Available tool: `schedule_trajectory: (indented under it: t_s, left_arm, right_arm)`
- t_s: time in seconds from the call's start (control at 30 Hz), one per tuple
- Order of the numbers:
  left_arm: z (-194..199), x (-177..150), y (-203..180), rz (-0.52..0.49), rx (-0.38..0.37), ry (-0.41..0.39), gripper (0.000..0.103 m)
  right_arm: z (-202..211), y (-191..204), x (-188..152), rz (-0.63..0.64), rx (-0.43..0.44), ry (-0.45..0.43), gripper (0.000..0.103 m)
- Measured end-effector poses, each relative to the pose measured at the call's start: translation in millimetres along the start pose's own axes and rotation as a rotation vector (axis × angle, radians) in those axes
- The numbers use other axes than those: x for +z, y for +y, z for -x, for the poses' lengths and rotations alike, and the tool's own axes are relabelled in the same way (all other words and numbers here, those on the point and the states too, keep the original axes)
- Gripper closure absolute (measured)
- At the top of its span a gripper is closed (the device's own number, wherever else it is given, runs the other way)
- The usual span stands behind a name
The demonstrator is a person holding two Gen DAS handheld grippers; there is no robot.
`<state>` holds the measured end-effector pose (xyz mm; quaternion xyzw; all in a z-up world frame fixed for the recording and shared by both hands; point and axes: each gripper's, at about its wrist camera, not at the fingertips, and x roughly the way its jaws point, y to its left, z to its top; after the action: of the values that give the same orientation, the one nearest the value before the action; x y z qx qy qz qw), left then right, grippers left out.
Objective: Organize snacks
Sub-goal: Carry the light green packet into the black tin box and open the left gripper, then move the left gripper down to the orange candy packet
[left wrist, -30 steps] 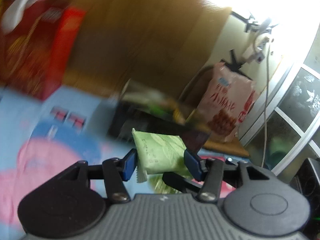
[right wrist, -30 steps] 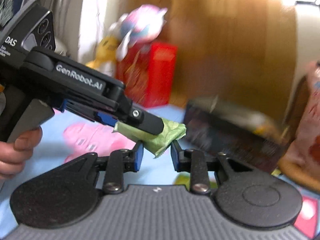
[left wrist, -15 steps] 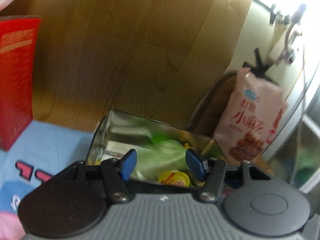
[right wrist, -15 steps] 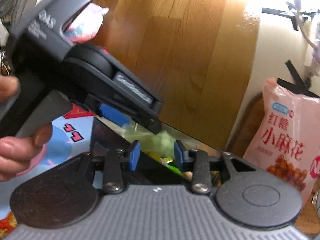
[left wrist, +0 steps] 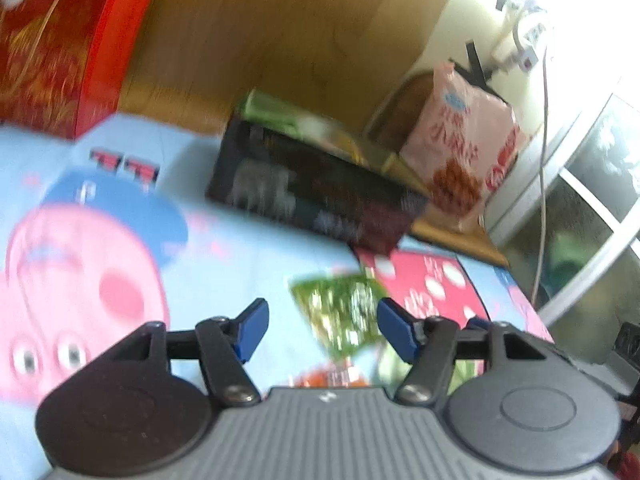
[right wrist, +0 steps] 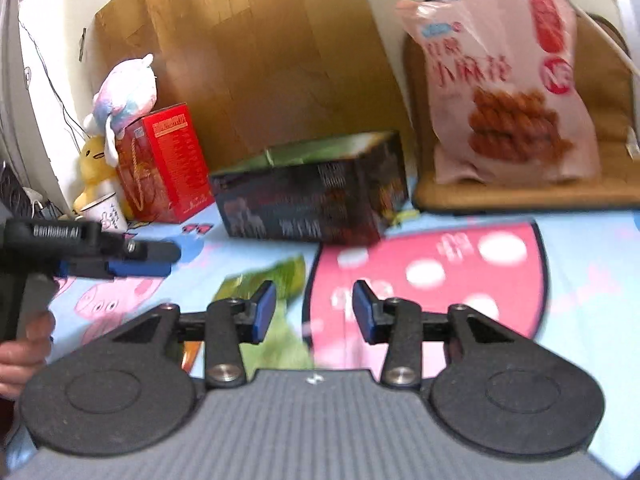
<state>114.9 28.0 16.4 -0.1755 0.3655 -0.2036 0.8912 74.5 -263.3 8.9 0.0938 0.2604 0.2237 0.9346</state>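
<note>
A dark open snack box stands on the cartoon-printed cloth, with green packets showing in its top; it also shows in the right wrist view. My left gripper is open and empty, above a green snack packet lying on the cloth. That packet shows in the right wrist view beside my open, empty right gripper. An orange packet lies just under the left gripper. The left gripper also appears at the left of the right wrist view.
A red gift box with plush toys stands left of the snack box. A pink bag of fried twists leans on a brown cushion to the right. A wooden board backs the scene.
The pale green packet left my left gripper and went into the box. Both grippers then pulled back from the box and lowered toward the cloth. The right gripper opened wider.
</note>
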Motion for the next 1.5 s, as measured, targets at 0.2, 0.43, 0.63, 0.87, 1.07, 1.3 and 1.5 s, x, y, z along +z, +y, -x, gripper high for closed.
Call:
schedule_trajectory:
  t_s: [0.2, 0.43, 0.63, 0.87, 1.07, 1.3, 1.5]
  left_arm:
    - [8.6, -18.0, -6.4, 0.007, -0.016, 0.011, 0.040]
    - [18.6, -21.3, 3.9, 0.053, 0.009, -0.001, 0.040]
    - [22.7, -25.7, 15.1, 0.079, 0.022, 0.001, 0.040]
    - [19.3, -23.4, 16.0, 0.079, 0.018, 0.002, 0.039]
    - [13.7, -19.0, 13.9, 0.065, 0.003, 0.014, 0.039]
    - [9.4, -22.9, 11.6, 0.040, -0.016, 0.004, 0.036]
    - [18.4, -26.9, 13.9, 0.039, 0.000, -0.011, 0.036]
  right_arm:
    - [6.1, 16.8, -15.6, 0.028, 0.036, 0.049, 0.050]
    - [-9.9, 41.9, -20.3, 0.134, 0.055, 0.082, 0.049]
    - [-19.9, 58.4, -21.3, 0.212, 0.140, 0.098, 0.049]
    - [-36.5, 82.2, -22.6, 0.309, 0.269, 0.162, 0.042]
    - [-25.4, 78.3, -26.6, 0.274, 0.223, 0.136, 0.031]
    - [-12.8, 82.1, -35.8, 0.271, 0.198, 0.144, 0.030]
    - [-8.6, 67.8, -31.4, 0.152, 0.084, 0.075, 0.029]
